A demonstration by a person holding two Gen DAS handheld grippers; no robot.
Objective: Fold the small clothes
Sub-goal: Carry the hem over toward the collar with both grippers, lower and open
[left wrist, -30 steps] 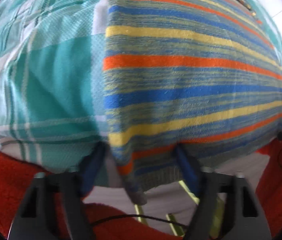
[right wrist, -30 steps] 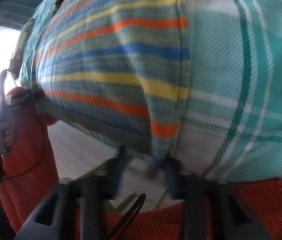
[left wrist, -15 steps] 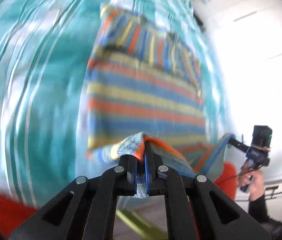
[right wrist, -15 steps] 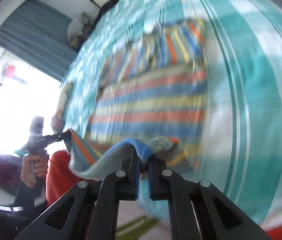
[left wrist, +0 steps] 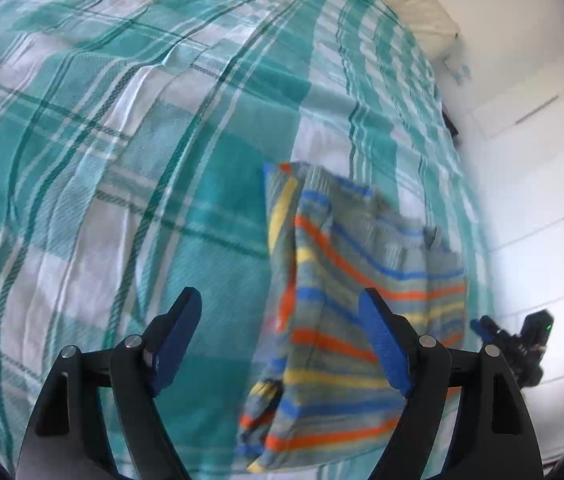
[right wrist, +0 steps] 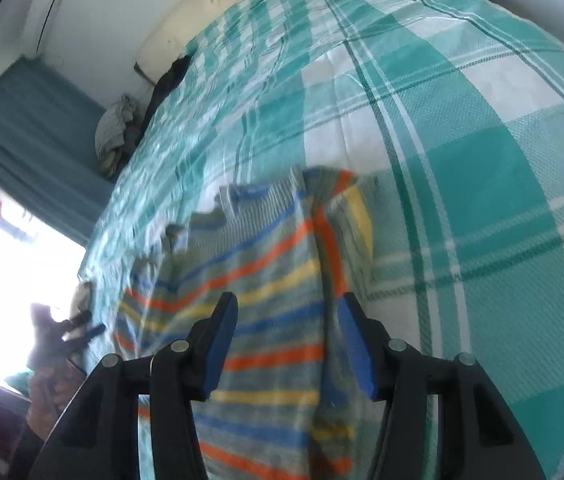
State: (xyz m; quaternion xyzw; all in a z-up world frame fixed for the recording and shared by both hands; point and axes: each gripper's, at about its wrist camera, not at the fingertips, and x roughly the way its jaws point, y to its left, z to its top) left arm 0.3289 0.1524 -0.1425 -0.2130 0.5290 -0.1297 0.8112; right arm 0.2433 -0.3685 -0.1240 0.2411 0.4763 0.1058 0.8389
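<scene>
Both grippers letting go mid-fold: left gripper (left wrist: 280,334) w/ jaws just opening wide, right gripper (right wrist: 287,342) also just opening, nothing gripped. Striped garment (left wrist: 345,304) lying folded on bedspread (left wrist: 82,140), approx 4 o'clock in left view. Next, probably: re-grip an edge, fold across.

The striped garment (left wrist: 345,312), grey knit with orange, blue and yellow bands, lies on the bed folded over on itself, its upper layer rumpled and blurred. It sits below and ahead of the left tool (left wrist: 282,340), towards its right finger, and directly beneath the right tool (right wrist: 287,340).
</scene>
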